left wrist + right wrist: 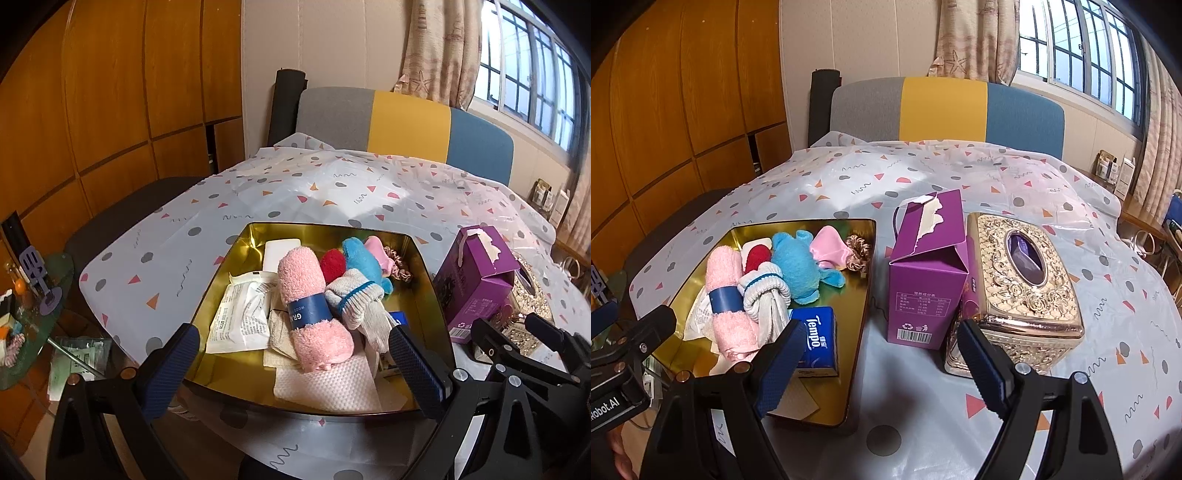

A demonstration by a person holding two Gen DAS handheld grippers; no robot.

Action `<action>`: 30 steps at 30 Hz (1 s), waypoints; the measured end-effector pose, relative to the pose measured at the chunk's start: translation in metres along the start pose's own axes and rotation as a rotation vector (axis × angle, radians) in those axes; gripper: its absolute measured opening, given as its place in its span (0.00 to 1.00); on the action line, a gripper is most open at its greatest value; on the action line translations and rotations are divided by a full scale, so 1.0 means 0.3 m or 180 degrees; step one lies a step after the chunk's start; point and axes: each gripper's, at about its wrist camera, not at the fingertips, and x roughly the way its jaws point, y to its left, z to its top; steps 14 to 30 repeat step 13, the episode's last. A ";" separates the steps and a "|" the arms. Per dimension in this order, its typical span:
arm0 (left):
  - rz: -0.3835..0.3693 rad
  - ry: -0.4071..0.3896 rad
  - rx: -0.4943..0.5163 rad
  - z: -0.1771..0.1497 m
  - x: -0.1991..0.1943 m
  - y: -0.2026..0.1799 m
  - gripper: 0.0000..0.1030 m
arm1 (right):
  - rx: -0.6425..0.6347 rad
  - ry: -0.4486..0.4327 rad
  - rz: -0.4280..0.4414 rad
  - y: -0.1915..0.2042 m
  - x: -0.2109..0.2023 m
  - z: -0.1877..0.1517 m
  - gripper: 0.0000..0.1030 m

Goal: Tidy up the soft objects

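A: Why do both claws hang back from the gold tray (236, 243)?

B: My guess is they are choosing. The left gripper (295, 354) hovers at the tray's near rim, jaws spread wide, gripping nothing. The right gripper (882, 365) also stands wide open and empty, between the tray and the purple carton (923, 280).

A: Where are the soft things?

B: All in the tray. A pink rolled towel (310, 306) with a blue paper band lies along the middle, fuzzy and limp. The grey socks (354, 299) touch its right side; the blue plush toy (360, 258) sits behind them, a red ball (332, 264) beside it.

A: And the ornate tissue box (1023, 280)?

B: Right of the carton, touching it.
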 end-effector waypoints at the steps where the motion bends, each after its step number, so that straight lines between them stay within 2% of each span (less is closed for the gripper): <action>1: -0.0005 -0.0001 0.0005 0.000 0.000 -0.002 1.00 | -0.0001 0.0000 -0.0004 0.000 0.001 -0.001 0.83; 4: -0.0018 0.0018 -0.0012 0.000 0.004 -0.001 1.00 | 0.0009 0.0015 -0.0004 -0.004 0.004 -0.004 0.83; 8: -0.0049 -0.0087 0.0010 -0.011 -0.004 -0.002 1.00 | -0.0001 0.0023 -0.0022 -0.007 0.007 -0.009 0.83; 30: -0.0070 -0.0040 -0.0022 -0.009 0.006 0.006 1.00 | 0.0004 0.0025 -0.0031 -0.013 0.005 -0.011 0.83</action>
